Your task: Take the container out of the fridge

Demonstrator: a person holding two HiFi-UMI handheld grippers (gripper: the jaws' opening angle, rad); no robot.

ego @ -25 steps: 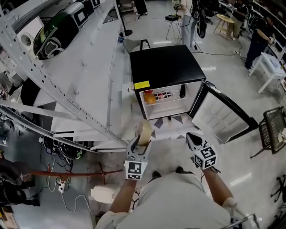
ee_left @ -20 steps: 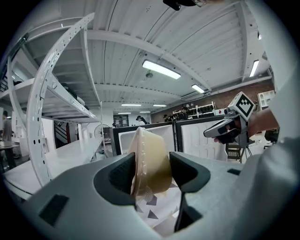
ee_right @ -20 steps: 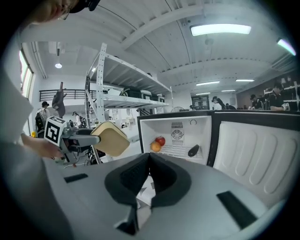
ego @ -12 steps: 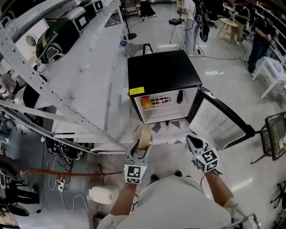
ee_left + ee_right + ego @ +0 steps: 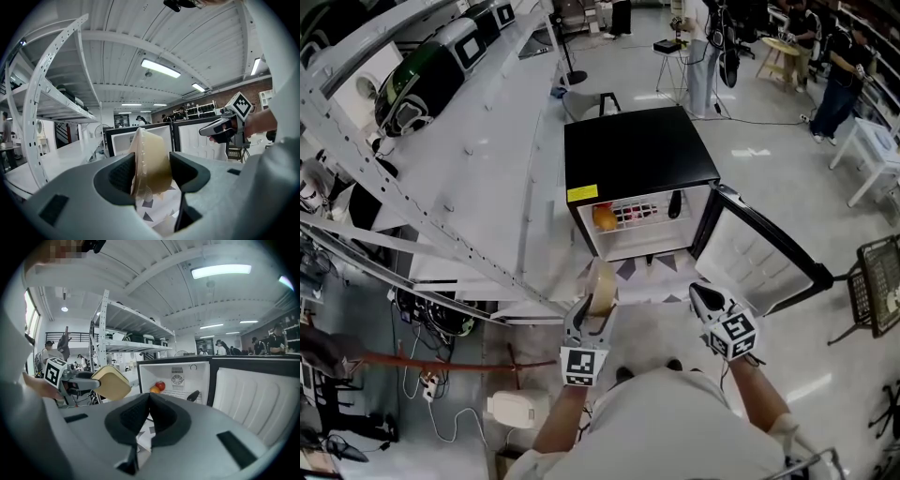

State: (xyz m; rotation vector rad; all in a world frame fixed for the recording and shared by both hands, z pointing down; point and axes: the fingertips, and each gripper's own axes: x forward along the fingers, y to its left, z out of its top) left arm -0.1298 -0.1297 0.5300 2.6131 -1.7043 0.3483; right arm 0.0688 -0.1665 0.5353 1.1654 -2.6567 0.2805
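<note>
A clear plastic container [image 5: 149,161] with brownish contents stands on edge between the pads of my left gripper [image 5: 151,169], which is shut on it. In the head view the container [image 5: 600,286] sits in front of my left gripper [image 5: 592,309], well short of the small black fridge [image 5: 637,155]. The fridge door [image 5: 764,255] hangs open to the right. My right gripper [image 5: 705,298] is shut with nothing in it, and in its own view the pads [image 5: 149,414] meet. That view also shows the container [image 5: 112,382] at the left.
Inside the fridge [image 5: 176,380] are an orange [image 5: 154,390], a red apple [image 5: 161,386] and a dark object [image 5: 193,395]. A patterned mat [image 5: 642,272] lies in front of it. White shelving [image 5: 441,150] runs along the left. People stand far back.
The fridge has shifted slightly left and down in the head view as the person moved. Both grippers keep their states, and the left still holds the container.
</note>
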